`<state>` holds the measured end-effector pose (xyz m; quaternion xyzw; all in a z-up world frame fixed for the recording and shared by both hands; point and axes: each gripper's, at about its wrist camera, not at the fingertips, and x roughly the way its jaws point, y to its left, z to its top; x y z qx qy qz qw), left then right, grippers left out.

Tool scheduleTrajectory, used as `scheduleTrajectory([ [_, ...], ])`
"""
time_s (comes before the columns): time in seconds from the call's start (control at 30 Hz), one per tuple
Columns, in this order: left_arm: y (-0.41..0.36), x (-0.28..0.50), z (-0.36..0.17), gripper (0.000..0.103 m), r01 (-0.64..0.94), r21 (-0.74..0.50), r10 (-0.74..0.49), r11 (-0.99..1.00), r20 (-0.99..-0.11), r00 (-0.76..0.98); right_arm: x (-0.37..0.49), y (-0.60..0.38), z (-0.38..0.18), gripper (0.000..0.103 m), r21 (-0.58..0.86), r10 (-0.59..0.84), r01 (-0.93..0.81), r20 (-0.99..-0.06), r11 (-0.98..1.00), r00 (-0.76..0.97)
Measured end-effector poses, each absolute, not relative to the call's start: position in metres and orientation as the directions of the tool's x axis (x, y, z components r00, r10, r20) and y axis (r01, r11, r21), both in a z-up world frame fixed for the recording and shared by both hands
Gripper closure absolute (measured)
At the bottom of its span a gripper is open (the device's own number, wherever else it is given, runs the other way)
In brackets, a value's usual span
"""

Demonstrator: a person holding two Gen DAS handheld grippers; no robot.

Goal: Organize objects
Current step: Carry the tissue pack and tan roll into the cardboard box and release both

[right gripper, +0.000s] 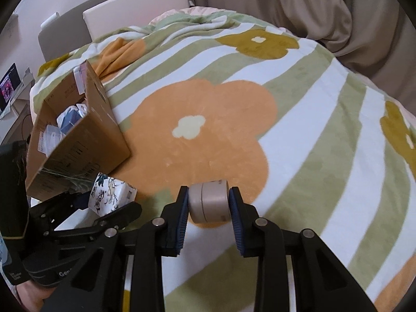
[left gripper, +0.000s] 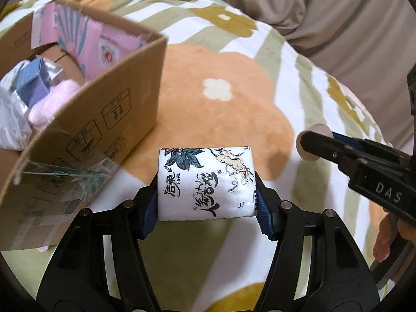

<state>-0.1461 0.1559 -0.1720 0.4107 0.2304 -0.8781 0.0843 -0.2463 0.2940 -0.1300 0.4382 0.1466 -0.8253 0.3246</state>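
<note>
My left gripper is shut on a white tissue pack printed with dark leaves and black characters, held just above the blanket. The same pack shows at the lower left of the right wrist view, between the left gripper's fingers. My right gripper is shut on a small beige round jar, lying sideways between the blue pads. In the left wrist view that jar shows at the tip of the right gripper's fingers. An open cardboard box stands to the left.
The box holds a pink package, a blue-grey carton and a pink fluffy item. A flowered green, white and orange blanket covers the bed. Beige bedding lies behind. A person's hand grips the right tool.
</note>
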Motion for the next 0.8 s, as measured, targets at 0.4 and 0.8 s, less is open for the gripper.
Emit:
scheduleTrajectory([
  [0.4, 0.159, -0.129, -0.080, 0.045, 0.161, -0.377, 0.142, -0.912, -0.660, -0.738, -0.211, 0.297, -0.057, 0.075, 0.007, -0.389, 0.621, -0.785, -0.784, -0.482],
  [0.8, 0.080, -0.113, -0.003, 0.045, 0.079, -0.349, 0.169, -0.934, -0.625, -0.762, -0.176, 0.237, 0.002, 0.075, 0.028, -0.432, 0.630, -0.751, -0.776, -0.500],
])
